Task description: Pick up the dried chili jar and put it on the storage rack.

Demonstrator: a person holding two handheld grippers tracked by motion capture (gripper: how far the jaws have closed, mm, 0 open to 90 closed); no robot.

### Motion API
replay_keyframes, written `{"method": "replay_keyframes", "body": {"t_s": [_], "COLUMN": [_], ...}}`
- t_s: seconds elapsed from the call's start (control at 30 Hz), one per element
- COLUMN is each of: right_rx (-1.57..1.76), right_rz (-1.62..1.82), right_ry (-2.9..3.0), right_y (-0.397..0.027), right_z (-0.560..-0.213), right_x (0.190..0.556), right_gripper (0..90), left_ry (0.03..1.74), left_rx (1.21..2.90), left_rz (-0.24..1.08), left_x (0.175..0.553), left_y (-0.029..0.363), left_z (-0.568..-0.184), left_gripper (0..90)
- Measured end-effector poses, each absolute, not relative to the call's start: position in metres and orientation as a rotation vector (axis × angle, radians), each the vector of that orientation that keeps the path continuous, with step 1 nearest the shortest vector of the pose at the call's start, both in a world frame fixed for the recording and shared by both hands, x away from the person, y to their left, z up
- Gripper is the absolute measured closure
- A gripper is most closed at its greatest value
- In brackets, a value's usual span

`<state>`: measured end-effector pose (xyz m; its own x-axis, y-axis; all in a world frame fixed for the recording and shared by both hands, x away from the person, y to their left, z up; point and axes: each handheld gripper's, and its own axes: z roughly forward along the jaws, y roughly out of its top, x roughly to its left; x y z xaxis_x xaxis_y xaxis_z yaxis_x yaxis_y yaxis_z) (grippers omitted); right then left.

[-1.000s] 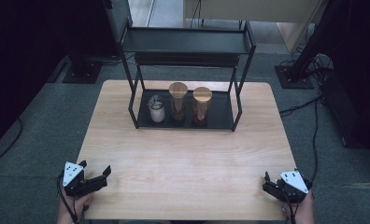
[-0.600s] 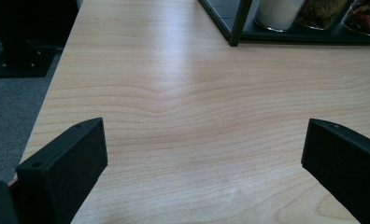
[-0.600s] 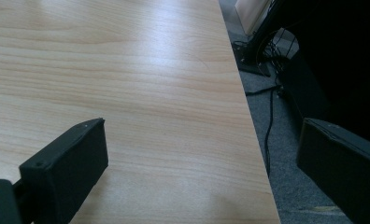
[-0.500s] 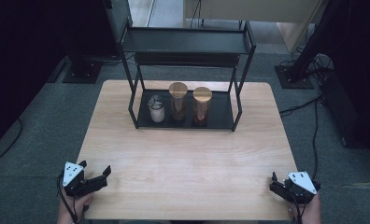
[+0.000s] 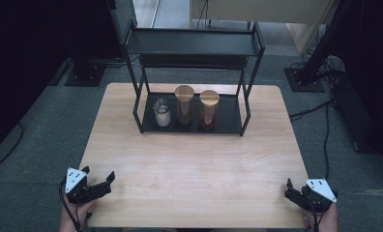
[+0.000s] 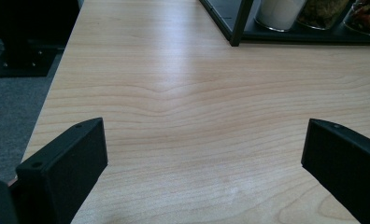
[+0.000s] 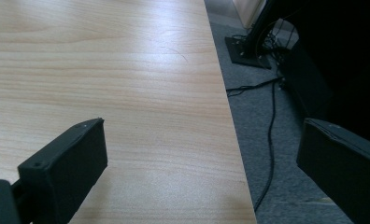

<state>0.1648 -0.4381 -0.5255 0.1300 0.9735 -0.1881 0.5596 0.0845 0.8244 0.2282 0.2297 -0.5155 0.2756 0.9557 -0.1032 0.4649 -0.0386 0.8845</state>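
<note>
**Ana:** Left gripper view first. What did the jaws look like?

**Ben:** The two black jaws of the left gripper [image 6: 204, 154] were spread wide, with nothing between them but bare wood. They hung over the near left part of the table [image 6: 183, 107].

**Ana:** And the other one?

**Ben:** The right gripper [image 7: 202, 158] was spread wide too, and it held nothing. One jaw was over the wood. The other jaw was past the table's right edge, over the grey carpet [image 7: 267, 154], where a black cable [image 7: 271, 135] lay.

**Ana:** Where were they from up high?

**Ben:** The left gripper [image 5: 98, 184] sat at the near left corner of the table [image 5: 189, 164]. The right gripper [image 5: 292, 192] sat at the near right corner. They were well apart from each other.

**Ana:** What was closest to them?

**Ben:** Three jars, but they were far across the table. They stood in a row on the bottom tray of a black metal rack [image 5: 195, 44]. The white jar [image 5: 162, 114] was on the left. The tall jar with a wooden lid [image 5: 184, 105] was in the middle. The other wooden-lid jar [image 5: 209, 110] was on the right, just beside it. All three stood upright.
</note>
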Motion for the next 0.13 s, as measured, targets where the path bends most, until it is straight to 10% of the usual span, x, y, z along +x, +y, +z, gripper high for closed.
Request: {"method": "replay_keyframes", "body": {"t_s": [0.13], "right_rx": [1.598], "right_rz": [0.676], "right_ry": [1.532], "right_y": [-0.4412], "right_z": [-0.5246], "right_x": [0.1637], "right_gripper": [1.5], "left_ry": [1.329], "left_rx": [1.657], "left_rz": [0.688], "left_x": [0.2287], "left_y": [0.2294], "left_z": [-0.5154], "left_gripper": [0.5]}}
